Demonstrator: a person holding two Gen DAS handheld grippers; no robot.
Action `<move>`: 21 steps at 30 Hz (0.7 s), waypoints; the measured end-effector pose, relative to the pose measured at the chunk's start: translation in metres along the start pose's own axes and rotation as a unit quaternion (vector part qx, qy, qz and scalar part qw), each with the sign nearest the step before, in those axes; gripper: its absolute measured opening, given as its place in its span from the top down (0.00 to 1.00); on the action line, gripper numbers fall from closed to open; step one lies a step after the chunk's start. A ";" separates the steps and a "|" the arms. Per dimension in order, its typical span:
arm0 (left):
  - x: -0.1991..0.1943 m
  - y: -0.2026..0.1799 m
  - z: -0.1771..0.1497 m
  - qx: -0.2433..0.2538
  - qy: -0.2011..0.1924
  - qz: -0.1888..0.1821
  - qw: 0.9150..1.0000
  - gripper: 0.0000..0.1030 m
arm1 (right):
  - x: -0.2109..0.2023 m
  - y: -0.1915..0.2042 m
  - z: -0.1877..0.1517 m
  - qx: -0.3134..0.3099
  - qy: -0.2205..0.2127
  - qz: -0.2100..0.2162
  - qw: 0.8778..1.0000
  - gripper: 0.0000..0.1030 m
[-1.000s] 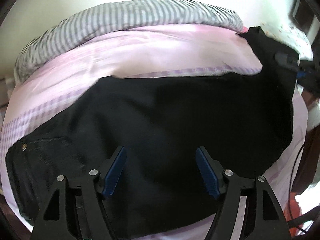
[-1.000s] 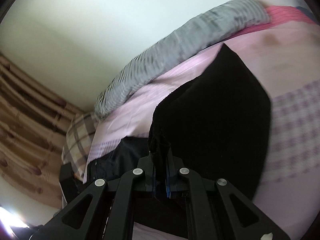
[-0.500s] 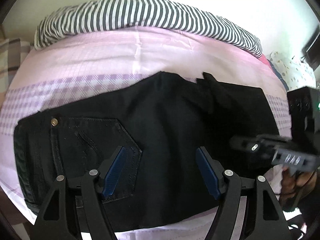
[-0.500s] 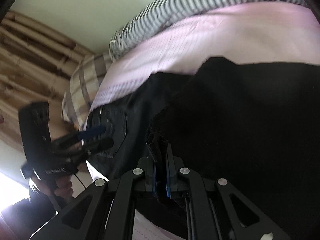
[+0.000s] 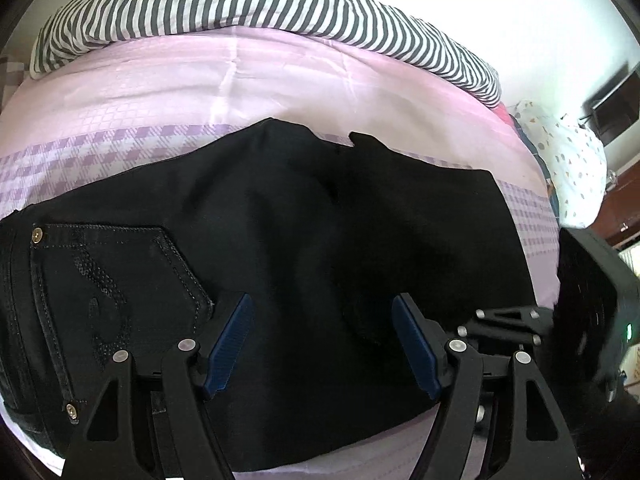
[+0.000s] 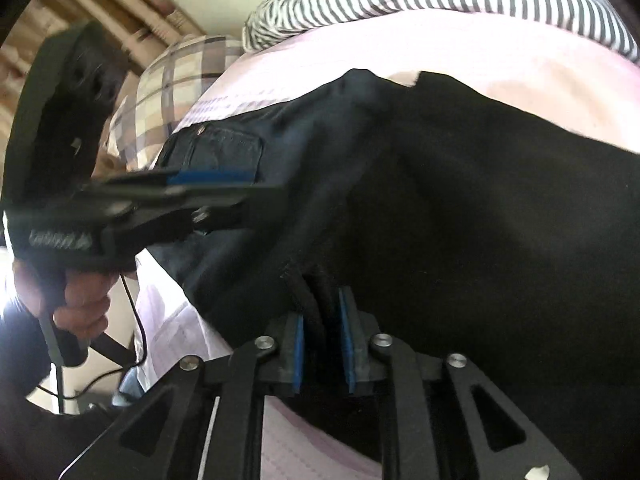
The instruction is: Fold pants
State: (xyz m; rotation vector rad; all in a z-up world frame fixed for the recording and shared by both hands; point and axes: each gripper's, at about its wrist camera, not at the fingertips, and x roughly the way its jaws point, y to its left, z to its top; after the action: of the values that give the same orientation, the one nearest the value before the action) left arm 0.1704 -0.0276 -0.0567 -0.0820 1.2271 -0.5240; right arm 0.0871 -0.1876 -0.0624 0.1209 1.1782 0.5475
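The black denim pants [image 5: 280, 264] lie folded on the pink checked bedsheet [image 5: 240, 84], long axis left-right across frame. Right gripper [image 6: 322, 320] clamps their hem edge, lower centre; left gripper [image 5: 322, 340] hovers above, jaws apart.

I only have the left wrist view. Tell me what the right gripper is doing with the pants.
Observer: The right gripper is pinching a bunched hem edge of the black pants, blue pads close together with fabric between them.
Operator: Report what lies off my left edge.
Observer: A plaid pillow sits beyond the waistband end of the pants.
Operator: Describe my gripper from over there.
Observer: The left gripper hovers over the back pocket, held by a bare hand with a cable trailing below.
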 end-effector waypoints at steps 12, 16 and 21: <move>0.010 0.001 -0.007 -0.014 0.021 -0.021 0.999 0.29 | -0.043 0.003 -0.047 0.047 -0.020 0.005 0.999 0.64; 0.018 -0.007 -0.012 -0.004 0.030 -0.018 0.999 0.29 | -0.053 -0.012 -0.074 0.101 -0.026 0.014 0.994 0.64; 0.029 -0.018 -0.015 0.008 0.038 -0.006 0.999 0.29 | -0.058 -0.034 -0.085 0.176 -0.051 0.042 0.982 0.64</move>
State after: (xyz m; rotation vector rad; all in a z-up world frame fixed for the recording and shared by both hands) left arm 0.1571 -0.0528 -0.0813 -0.0568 1.2975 -0.5524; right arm 0.0072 -0.2604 -0.0595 0.4983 1.1647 0.3963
